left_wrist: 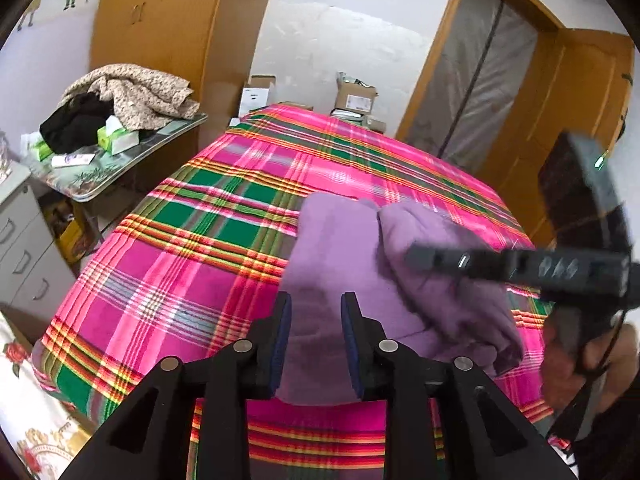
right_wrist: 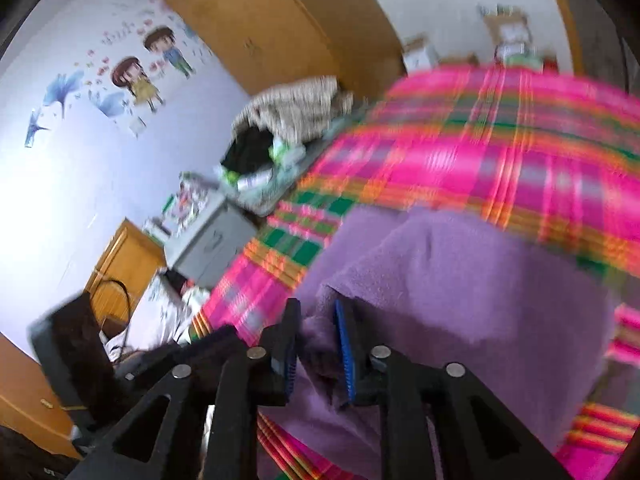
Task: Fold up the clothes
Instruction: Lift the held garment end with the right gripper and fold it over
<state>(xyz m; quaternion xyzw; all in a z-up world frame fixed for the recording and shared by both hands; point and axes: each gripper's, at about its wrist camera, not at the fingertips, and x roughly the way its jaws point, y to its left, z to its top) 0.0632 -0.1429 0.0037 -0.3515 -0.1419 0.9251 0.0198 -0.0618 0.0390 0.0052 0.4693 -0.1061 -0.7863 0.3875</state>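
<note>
Black linkage arms of the left gripper (left_wrist: 315,320) fill the bottom of the left wrist view; its two blue-padded fingers (left_wrist: 282,332) stand a narrow gap apart with nothing pinched between them — purple cloth shows behind the gap, lying lower on the bed. That purple garment (left_wrist: 348,248) sits bunched on the pink-and-green plaid bedspread (left_wrist: 180,240), toward the near right part of the bed, one fold humped over another. From the right, the right gripper (left_wrist: 416,258) reaches in sideways above the humped fold, its tip over or against the cloth; contact cannot be judged from this view, and motion blur smears it. Right wrist view: right gripper (right_wrist: 316,340) fingers a narrow gap apart, with a ridge of the purple garment (right_wrist: 460,292) bunched up between the blue pads (right_wrist: 344,344) — it looks gripped, though blur leaves some doubt. Plaid bedspread (right_wrist: 500,152) heavily blurred there. Surroundings: side table (left_wrist: 100,176) left of the bed carrying a beige speckled garment (left_wrist: 136,92), something black, and green tissue packs (left_wrist: 116,138); grey drawer unit (left_wrist: 24,248) at far left; wooden wardrobe (left_wrist: 160,20) behind; cardboard boxes (left_wrist: 354,98) past the bed's far end; cartoon wall stickers (right_wrist: 136,76) on the pale wall.
</note>
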